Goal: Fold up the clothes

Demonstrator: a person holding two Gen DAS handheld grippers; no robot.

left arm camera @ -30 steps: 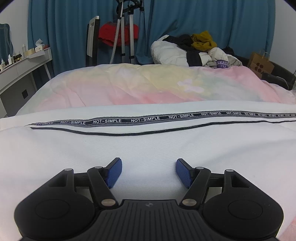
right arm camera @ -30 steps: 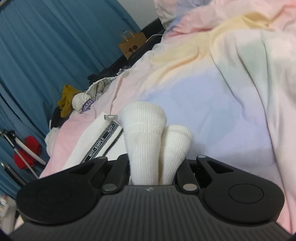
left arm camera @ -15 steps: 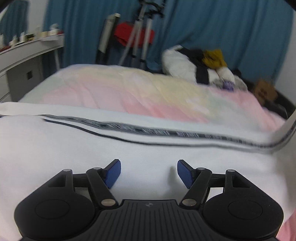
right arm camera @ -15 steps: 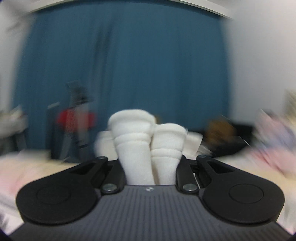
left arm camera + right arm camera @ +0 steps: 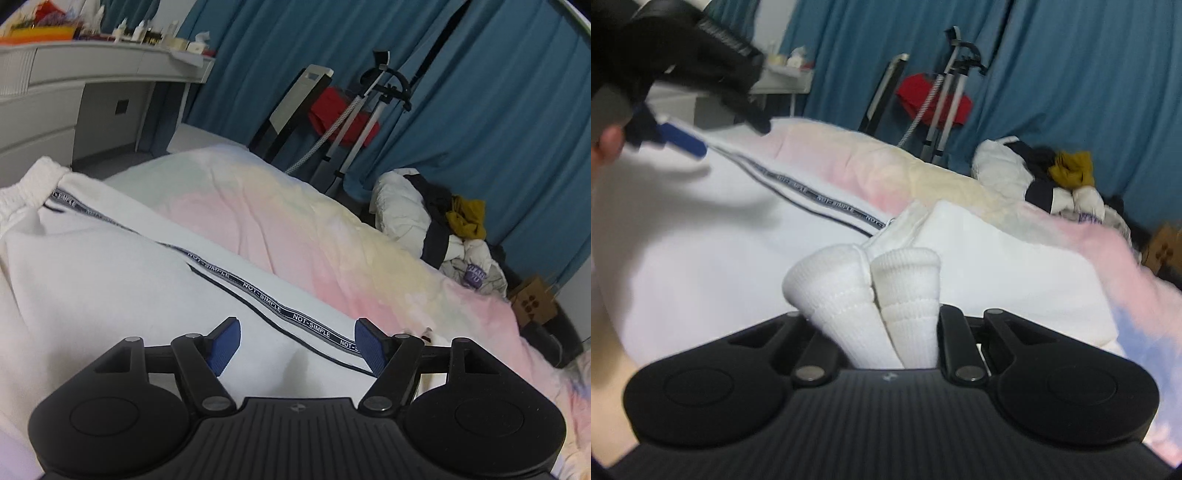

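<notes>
Your right gripper [image 5: 882, 328] clamps the cuffs [image 5: 864, 295]; the white trousers' [image 5: 110, 288] striped length runs away leftward toward your left gripper [image 5: 295, 347], spread wide, empty.

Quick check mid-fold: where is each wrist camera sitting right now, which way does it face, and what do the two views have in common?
Left wrist: sits behind the open left gripper, low over the white trousers, facing across the bed toward the blue curtain; no hand shows.
Right wrist: sits behind the right gripper, shut on two ribbed cuffs, facing the same curtain; the left gripper and a bit of the person's hand show upper left.
Shared: trousers' lettered stripe, clothes pile, tripod.
</notes>
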